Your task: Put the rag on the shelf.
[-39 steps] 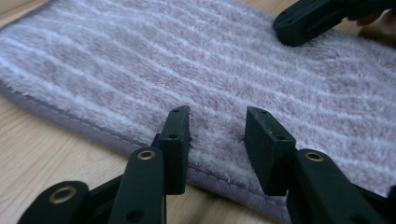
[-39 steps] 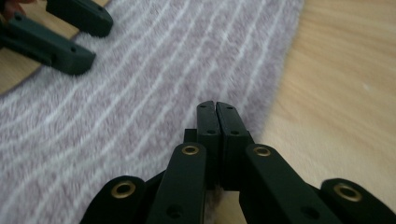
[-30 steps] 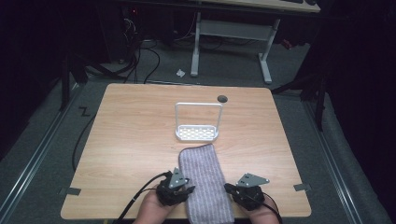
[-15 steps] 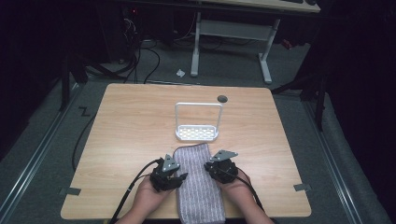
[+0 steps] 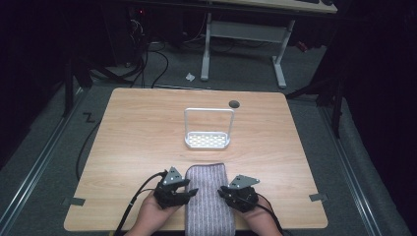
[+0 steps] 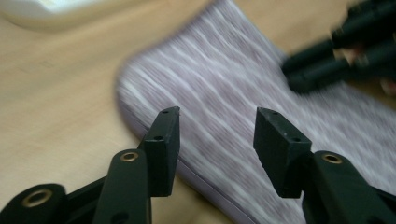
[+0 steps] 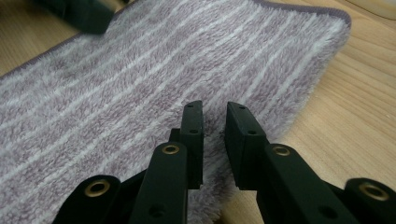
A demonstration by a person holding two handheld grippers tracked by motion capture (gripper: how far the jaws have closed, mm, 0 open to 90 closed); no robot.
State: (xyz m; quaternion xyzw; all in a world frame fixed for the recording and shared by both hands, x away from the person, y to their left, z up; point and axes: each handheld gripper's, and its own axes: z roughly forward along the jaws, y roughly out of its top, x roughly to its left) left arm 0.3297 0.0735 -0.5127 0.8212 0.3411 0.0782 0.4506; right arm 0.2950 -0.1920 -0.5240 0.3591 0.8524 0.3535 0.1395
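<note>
A folded purple towel with pale stripes lies lengthwise at the table's front edge, between my two grippers. My left gripper sits at its left edge; its jaws stand wide open over the towel's border, with nothing between them. My right gripper is at the towel's right edge. Its jaws are a narrow gap apart, low over the towel's pile, and the cloth under them lies flat. The right gripper shows blurred across the towel in the left gripper view.
A white wire rack with a perforated base stands upright just beyond the towel's far end. The wooden table has a dark round hole near its back edge. Cables, a desk frame and dark floor lie beyond.
The towel lay tilted a second ago and now lies straight. Both grippers came in against its sides, then slid back a little toward the front edge.
</note>
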